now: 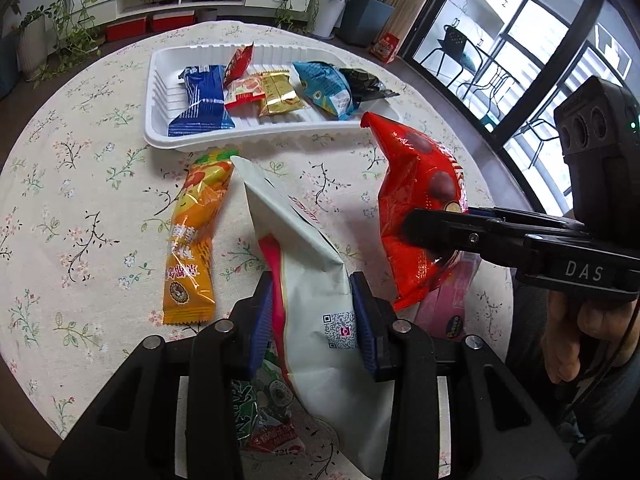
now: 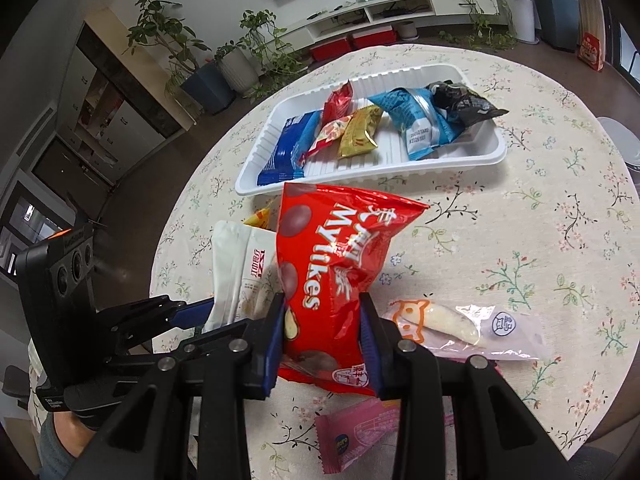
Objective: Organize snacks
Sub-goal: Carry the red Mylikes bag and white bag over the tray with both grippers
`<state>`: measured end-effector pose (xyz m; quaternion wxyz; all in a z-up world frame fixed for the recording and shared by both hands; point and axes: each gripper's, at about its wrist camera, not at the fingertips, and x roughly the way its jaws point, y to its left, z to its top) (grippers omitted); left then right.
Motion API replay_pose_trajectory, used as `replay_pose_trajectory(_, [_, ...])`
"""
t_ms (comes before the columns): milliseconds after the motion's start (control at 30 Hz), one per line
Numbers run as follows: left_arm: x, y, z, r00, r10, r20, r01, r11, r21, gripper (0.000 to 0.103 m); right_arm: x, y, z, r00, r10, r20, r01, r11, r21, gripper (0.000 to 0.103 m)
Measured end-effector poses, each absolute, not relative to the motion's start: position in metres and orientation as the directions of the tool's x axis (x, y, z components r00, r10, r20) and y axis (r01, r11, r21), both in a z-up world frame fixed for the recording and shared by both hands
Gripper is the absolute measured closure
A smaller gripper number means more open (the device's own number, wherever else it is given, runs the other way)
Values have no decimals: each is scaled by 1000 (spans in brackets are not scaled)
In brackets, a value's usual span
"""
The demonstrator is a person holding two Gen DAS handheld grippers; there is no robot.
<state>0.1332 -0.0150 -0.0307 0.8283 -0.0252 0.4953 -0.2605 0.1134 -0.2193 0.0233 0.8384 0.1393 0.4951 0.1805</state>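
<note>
Left wrist view: left tongs (image 1: 316, 320) grip a white pouch (image 1: 320, 280) bearing a QR code, held above the worktop (image 1: 80, 184); "DAS" marks the right tongs (image 1: 424, 228).

Right wrist view: right tongs (image 2: 324, 340) clamp a red "Mylikes" bag (image 2: 332, 264) before the white tray (image 2: 360, 172).

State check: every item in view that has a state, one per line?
left gripper: shut on white bag, lifted
right gripper: shut on red Mylikes bag, lifted
white tray: on table, holds several packets
orange packet: flat on tablecloth, outside tray
clear packet: flat on tablecloth, outside tray
pink packet: on tablecloth, outside tray
</note>
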Motion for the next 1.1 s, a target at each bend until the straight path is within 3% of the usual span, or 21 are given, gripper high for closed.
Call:
replay_pose_trajectory(633, [145,-7,6,440,-493,-751,403,856,-325,69,120,-239,46,490,426,-761,-159,902,402,66])
replay_pose_trajectory(1100, [236,9,72,541,-441,-716,392,886,-250,69,198,-259,105,569,378,-730,-187,924,333,66])
